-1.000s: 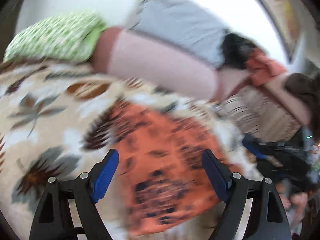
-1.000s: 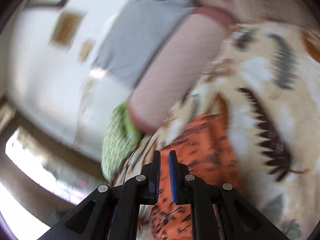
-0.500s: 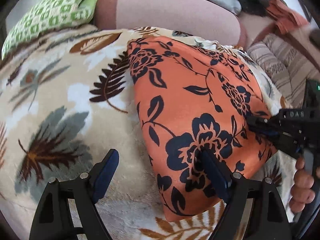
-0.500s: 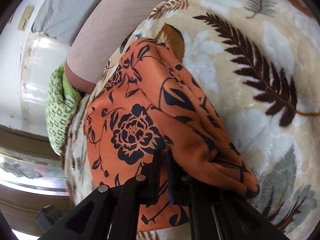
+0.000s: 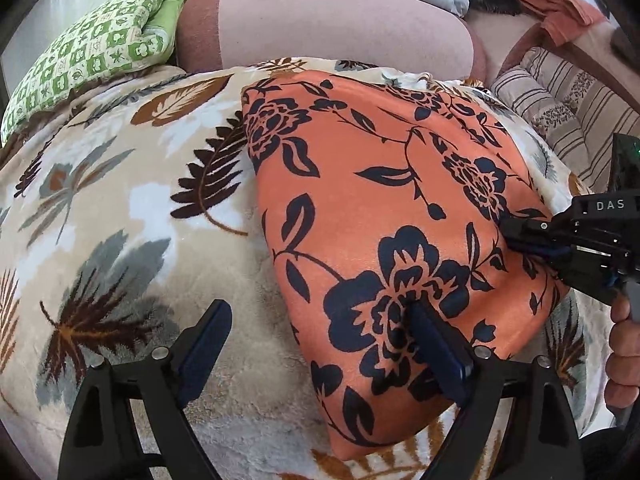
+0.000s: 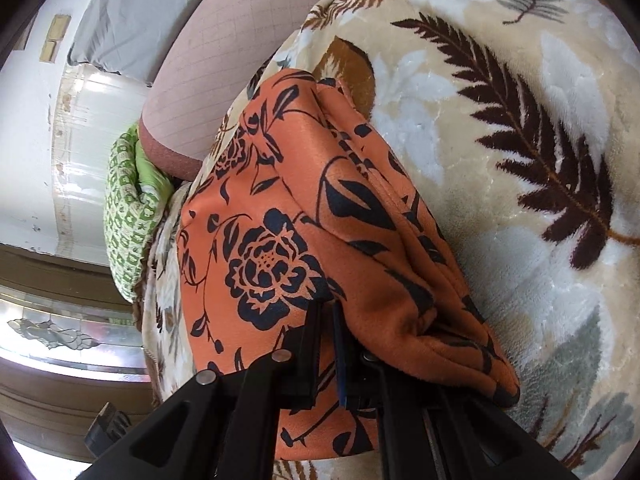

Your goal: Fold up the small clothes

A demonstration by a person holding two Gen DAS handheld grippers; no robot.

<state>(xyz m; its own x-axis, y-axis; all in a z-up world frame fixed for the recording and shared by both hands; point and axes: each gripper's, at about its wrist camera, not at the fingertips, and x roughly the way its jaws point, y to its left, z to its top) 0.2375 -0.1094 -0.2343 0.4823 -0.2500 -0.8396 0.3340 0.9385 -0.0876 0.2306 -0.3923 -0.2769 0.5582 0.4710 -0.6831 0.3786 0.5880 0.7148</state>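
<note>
On the leaf-patterned plush blanket (image 5: 120,208) lies the folded orange, black-flowered garment (image 5: 380,208). Left tongs (image 5: 320,336), just widened, stand spread over its near edge. Right tongs (image 6: 326,344) pinch its right corner; releasing there likely finishes this fold.

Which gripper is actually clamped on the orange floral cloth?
The right gripper: its jaws are pinched shut on the orange floral cloth's edge. The left gripper has just been opening; its jaws stand wide, gripping nothing.
</note>
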